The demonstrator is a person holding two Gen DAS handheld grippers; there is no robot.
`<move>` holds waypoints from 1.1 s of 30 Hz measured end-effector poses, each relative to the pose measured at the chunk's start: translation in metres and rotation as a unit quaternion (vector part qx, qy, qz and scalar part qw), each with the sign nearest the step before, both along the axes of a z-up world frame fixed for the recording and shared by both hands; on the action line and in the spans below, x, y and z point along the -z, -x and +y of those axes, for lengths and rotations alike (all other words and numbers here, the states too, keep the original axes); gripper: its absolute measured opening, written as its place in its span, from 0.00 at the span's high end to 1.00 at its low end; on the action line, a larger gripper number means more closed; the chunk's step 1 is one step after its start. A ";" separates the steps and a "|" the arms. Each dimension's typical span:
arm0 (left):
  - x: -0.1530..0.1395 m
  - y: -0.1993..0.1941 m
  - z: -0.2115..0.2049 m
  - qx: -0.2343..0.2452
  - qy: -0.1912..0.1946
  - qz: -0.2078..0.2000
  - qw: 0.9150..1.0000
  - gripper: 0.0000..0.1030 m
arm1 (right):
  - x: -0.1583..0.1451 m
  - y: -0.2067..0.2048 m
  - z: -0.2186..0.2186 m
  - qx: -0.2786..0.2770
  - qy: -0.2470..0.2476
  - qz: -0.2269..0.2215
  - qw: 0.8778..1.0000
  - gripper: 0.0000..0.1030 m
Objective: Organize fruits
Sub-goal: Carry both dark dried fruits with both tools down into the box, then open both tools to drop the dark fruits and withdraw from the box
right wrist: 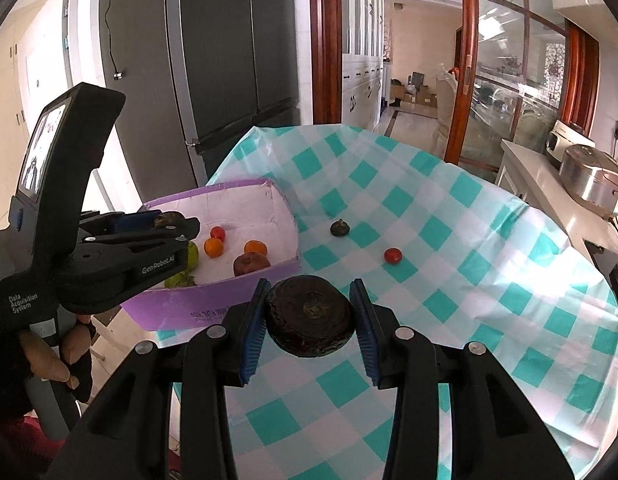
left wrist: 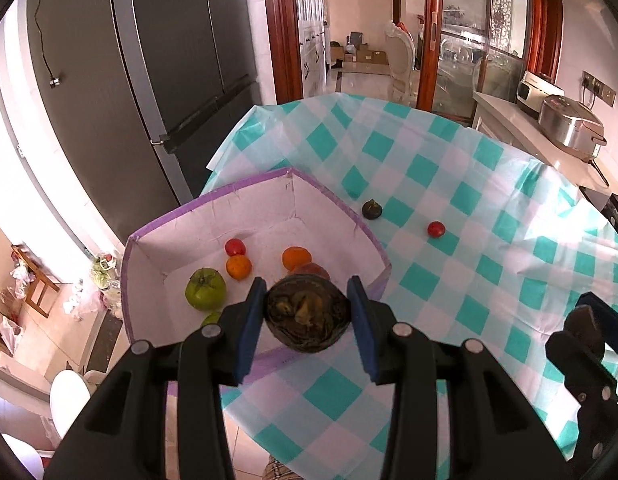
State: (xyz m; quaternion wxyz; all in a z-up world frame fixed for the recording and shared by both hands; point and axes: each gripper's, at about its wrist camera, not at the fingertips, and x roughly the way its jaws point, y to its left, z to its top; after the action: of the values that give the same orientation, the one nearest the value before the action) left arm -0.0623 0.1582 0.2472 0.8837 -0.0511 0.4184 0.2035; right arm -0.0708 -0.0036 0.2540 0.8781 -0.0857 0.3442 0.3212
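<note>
My left gripper [left wrist: 307,316] is shut on a dark brown round fruit [left wrist: 307,318] and holds it over the near edge of the purple-rimmed white box [left wrist: 213,200]. In the box lie a green tomato [left wrist: 205,289], two orange fruits [left wrist: 238,267], a small red tomato [left wrist: 234,246] and a dark red fruit [left wrist: 311,269]. My right gripper [right wrist: 309,316] is shut on another dark brown round fruit [right wrist: 309,316], above the checked cloth right of the box [right wrist: 213,312]. A small dark fruit [right wrist: 340,228] and a red tomato [right wrist: 392,255] lie on the cloth.
The round table wears a teal-and-white checked cloth [left wrist: 449,184]. A dark fridge [left wrist: 169,60] stands behind the box. A counter with a rice cooker [left wrist: 569,128] is at the right. The left gripper's body [right wrist: 69,220] fills the left of the right wrist view.
</note>
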 end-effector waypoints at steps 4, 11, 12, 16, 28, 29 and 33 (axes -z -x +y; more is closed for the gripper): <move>0.009 -0.016 0.025 0.004 0.008 0.008 1.000 0.59 | 0.006 -0.016 0.027 0.000 0.006 0.008 1.000 0.61; 0.034 -0.061 0.098 0.000 0.023 0.038 0.999 0.59 | 0.027 -0.062 0.110 -0.019 0.021 0.045 0.999 0.61; 0.042 -0.068 0.112 -0.002 0.032 0.047 0.998 0.59 | 0.030 -0.069 0.120 -0.023 0.022 0.053 0.998 0.61; 0.072 -0.083 0.166 -0.021 0.060 0.086 0.994 0.59 | 0.068 -0.117 0.182 -0.028 0.037 0.134 0.990 0.61; 0.156 -0.097 0.261 -0.041 0.097 0.194 0.975 0.58 | 0.173 -0.200 0.332 -0.063 0.168 0.235 0.955 0.60; 0.160 -0.098 0.262 -0.039 0.096 0.199 0.975 0.58 | 0.183 -0.203 0.338 -0.062 0.182 0.238 0.952 0.60; 0.169 -0.103 0.265 -0.037 0.091 0.205 0.974 0.57 | 0.203 -0.208 0.348 -0.057 0.206 0.252 0.944 0.60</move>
State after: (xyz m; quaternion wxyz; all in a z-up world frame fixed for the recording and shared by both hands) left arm 0.0403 0.4237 0.0780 0.7624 -0.1041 0.6056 0.2027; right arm 0.1370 0.3447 0.0506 0.7062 -0.2002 0.6071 0.3043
